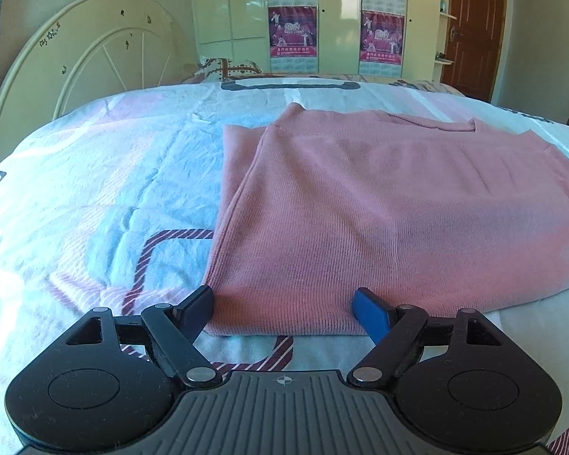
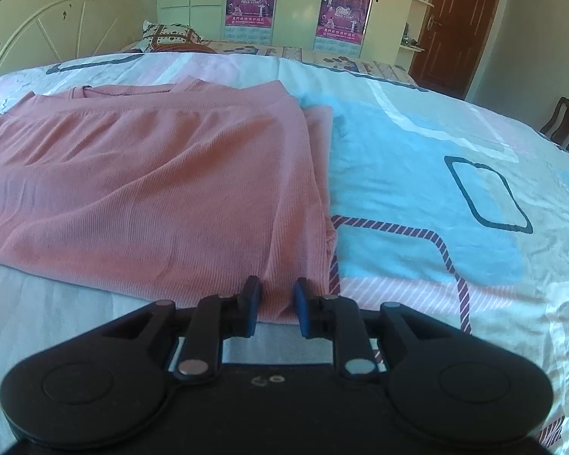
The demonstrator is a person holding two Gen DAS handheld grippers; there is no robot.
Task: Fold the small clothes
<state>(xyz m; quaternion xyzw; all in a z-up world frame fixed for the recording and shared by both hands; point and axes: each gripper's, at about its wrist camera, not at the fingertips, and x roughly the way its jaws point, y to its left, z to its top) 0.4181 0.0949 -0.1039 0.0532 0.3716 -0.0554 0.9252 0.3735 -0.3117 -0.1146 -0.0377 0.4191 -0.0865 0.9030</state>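
Bedroom, patterned bedspread (image 1: 95, 189) with a folded pink top (image 1: 360, 208) lying flat on it.
Left gripper (image 1: 284, 309) stands wide open, straddling the top's near left corner, pads off the cloth. Right gripper (image 2: 277, 303) has its jaws narrowly apart around the near right hem; whether the pads press it is unclear. Each view cuts off the top's far side.
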